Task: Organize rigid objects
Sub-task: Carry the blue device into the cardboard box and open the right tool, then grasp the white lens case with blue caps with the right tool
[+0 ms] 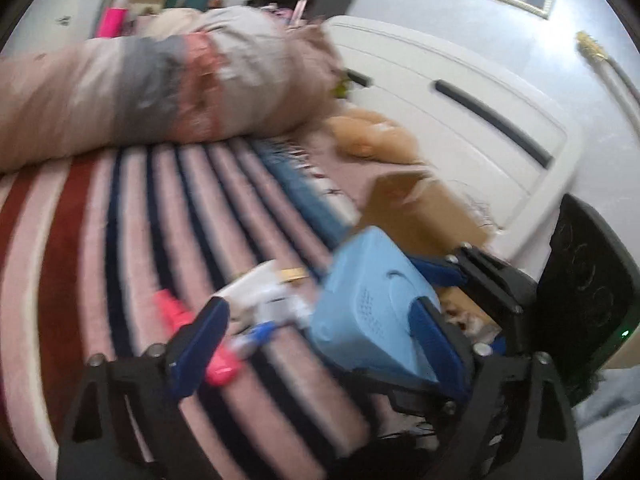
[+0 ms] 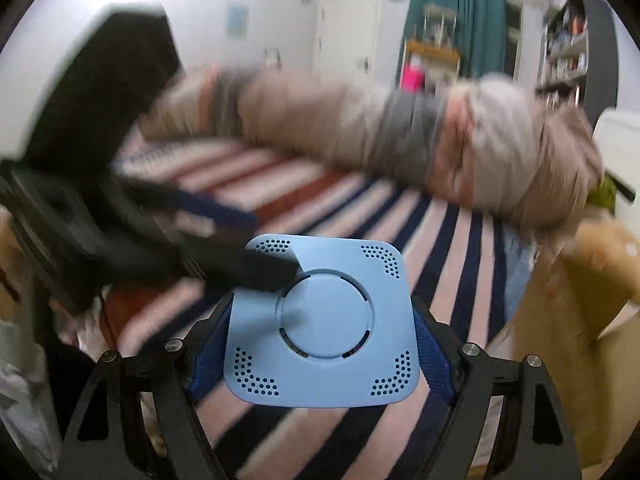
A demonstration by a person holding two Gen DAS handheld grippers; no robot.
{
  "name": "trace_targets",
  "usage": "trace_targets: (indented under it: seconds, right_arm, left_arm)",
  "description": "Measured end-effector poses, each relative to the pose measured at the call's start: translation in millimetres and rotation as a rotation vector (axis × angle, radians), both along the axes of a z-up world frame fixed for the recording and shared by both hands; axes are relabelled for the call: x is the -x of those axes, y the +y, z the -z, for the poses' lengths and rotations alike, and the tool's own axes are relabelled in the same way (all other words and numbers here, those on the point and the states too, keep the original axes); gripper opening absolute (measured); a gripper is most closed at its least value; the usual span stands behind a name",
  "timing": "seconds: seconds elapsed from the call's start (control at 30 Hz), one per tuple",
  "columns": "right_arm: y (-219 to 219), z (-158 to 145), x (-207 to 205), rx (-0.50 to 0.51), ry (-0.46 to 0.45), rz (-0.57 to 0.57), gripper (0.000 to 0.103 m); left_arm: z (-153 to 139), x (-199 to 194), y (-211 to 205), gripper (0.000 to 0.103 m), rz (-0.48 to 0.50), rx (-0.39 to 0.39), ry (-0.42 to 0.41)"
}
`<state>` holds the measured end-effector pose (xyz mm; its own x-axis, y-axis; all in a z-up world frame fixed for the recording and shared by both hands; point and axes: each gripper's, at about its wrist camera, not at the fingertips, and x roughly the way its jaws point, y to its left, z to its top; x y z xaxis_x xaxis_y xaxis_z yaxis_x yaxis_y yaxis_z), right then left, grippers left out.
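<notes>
A light blue square device [image 2: 324,328] with vent holes and a round centre sits between the blue pads of my right gripper [image 2: 322,344], which is shut on it above the striped bedspread. In the left wrist view the same blue device [image 1: 372,312] appears at the right, held by the right gripper's black frame [image 1: 492,284]. My left gripper [image 1: 316,340] is open, with nothing between its pads. Small items lie ahead of it on the bed: a pink object [image 1: 188,332], a white object [image 1: 260,292] and a blue-and-white pen-like item [image 1: 256,336]. The left gripper [image 2: 224,248] shows blurred in the right wrist view, touching the device's far left corner.
A rolled blanket [image 1: 160,88] lies across the bed's far side. A cardboard box [image 1: 424,208] [image 2: 576,304] stands at the bed's right, by a white headboard [image 1: 460,112]. A tan plush toy [image 1: 372,136] lies near the headboard. A black panel [image 1: 588,280] is at the far right.
</notes>
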<state>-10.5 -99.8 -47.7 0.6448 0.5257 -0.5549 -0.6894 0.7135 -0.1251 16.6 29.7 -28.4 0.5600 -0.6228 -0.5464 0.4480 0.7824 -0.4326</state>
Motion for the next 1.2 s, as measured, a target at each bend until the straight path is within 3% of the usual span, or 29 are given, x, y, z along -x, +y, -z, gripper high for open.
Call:
trace_targets:
  seconds: [0.13,0.3,0.47,0.63,0.7,0.73,0.77,0.83,1.03,1.2]
  right_arm:
    - [-16,-33,9,-0.04,-0.092,0.004,0.079]
    - [-67,-55,-3,-0.087,-0.089,0.071,0.079]
    - [-123,-58,-36,-0.066,0.011,0.176,0.078]
    - [-173,-46,-70,-0.034,0.179,0.273,0.078]
    - [-179,-34,-85,0.034,0.215,0.325,0.079]
    - [-184,-31,-83,0.056,0.214,0.344,0.081]
    - [-185,-25,-87,0.093,0.215,0.372,0.089]
    - [-189,-22,-83,0.087,0.209,0.375,0.097]
    - [-180,-38,-62,0.015,0.112,0.335,0.097]
    - [-160,-68,-22,-0.153,0.032,0.147,0.095]
  left_arm:
    - [-37,0,-29,0.047,0.104,0.073,-0.028]
    - [-63,-19,-92,0.042,0.184,0.017,-0.03]
    - [-57,-62,-175,0.042,0.283,-0.08,0.056]
    - [-29,-99,-220,0.045,0.329,-0.132,0.156]
    - [-25,-101,-223,0.061,0.292,-0.187,0.146]
    - [-24,-103,-222,0.065,0.283,-0.196,0.138]
    - [-22,-105,-220,0.071,0.277,-0.197,0.129]
    - [-28,-103,-208,0.074,0.251,-0.206,0.104]
    - [-55,-91,-180,0.075,0.152,-0.274,0.011]
    - [-98,-75,-151,0.077,0.042,-0.311,-0.114]
